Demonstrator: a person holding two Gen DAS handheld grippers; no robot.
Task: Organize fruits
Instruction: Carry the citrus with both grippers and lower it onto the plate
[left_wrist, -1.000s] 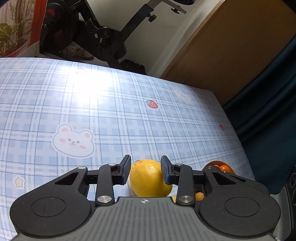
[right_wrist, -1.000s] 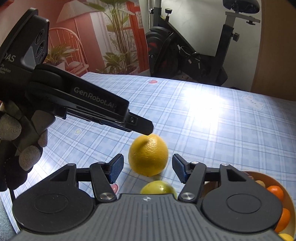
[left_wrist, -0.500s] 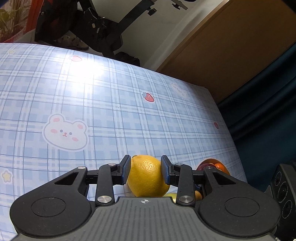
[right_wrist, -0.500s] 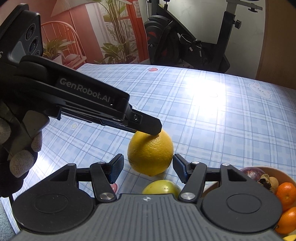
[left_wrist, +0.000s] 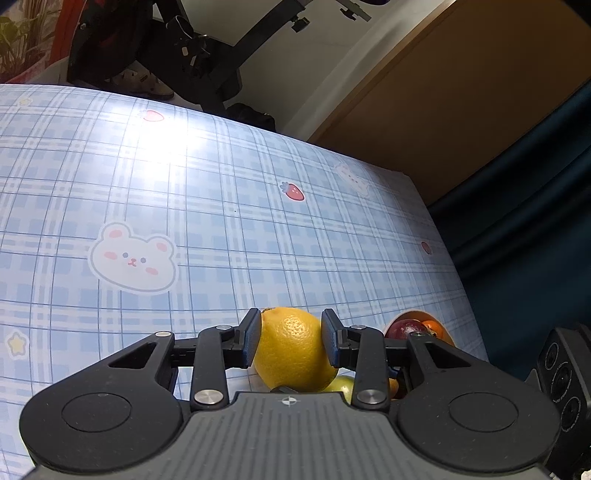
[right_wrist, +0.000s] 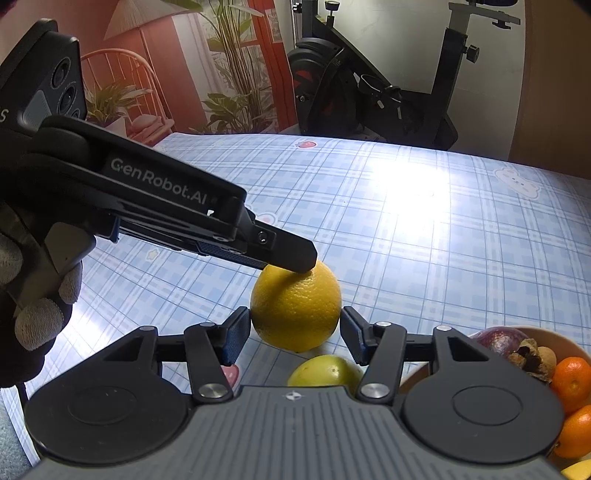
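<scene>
A large yellow lemon (left_wrist: 293, 349) is between the pads of my left gripper (left_wrist: 291, 334), which is shut on it. In the right wrist view the same lemon (right_wrist: 295, 308) hangs just above the blue plaid tablecloth (right_wrist: 424, 236), with the left gripper (right_wrist: 291, 256) clamped on its top. My right gripper (right_wrist: 295, 334) is open and empty, its fingers on either side of the lemon without touching it. A smaller yellow-green fruit (right_wrist: 325, 371) lies on the cloth just below. A tan bowl (right_wrist: 546, 338) at the right holds oranges (right_wrist: 572, 378) and a dark purple fruit (right_wrist: 500, 339).
The bowl (left_wrist: 415, 315) also shows at the right in the left wrist view, near the table's right edge. An exercise bike (right_wrist: 373, 92) stands beyond the far edge of the table. A dark curtain (left_wrist: 524, 206) hangs on the right.
My left gripper has closed on the lemon and lifted it slightly off the cloth. The right gripper has shifted a little closer; the bowl shows more.
</scene>
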